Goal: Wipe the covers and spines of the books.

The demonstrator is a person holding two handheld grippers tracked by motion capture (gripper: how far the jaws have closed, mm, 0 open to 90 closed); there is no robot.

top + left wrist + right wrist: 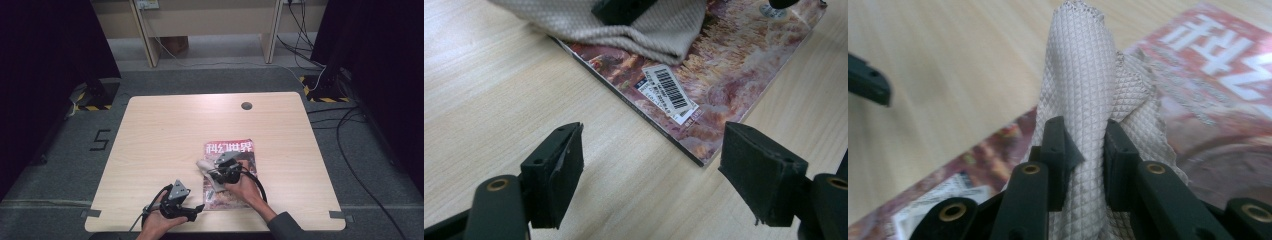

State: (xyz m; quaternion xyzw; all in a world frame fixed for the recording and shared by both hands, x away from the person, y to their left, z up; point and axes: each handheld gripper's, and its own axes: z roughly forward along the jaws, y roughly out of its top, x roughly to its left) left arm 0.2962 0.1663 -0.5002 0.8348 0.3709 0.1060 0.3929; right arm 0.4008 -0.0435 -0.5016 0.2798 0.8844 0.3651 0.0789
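High view: I see my right tool (216, 169) over the magazine (240, 150), w/ a grey cloth (204, 164) bunched at its tip. The magazine lies flat on the worktop (165, 130), near the front edge, a bit right of the middle. My left tool (196, 209) sits just left of the magazine's near corner, close to the front edge. Lots of bare wood to the left & at the back. There's a small round hole (246, 105) near the back edge.

Left tool view: my left tool (651, 160) has its jaws wide apart w/ nothing between them, just bare worktop (499, 100). The magazine (724, 75) corner points in between them but is not touching. The cloth (659, 30) lies on the magazine's far part.

Right tool view: my right tool (1087, 150) is pinched tight on the cloth (1080, 75), which stands up in a fold between the jaws. The magazine (1218, 90) is under it; its left edge runs slanted, w/ free worktop (948, 65) past it.
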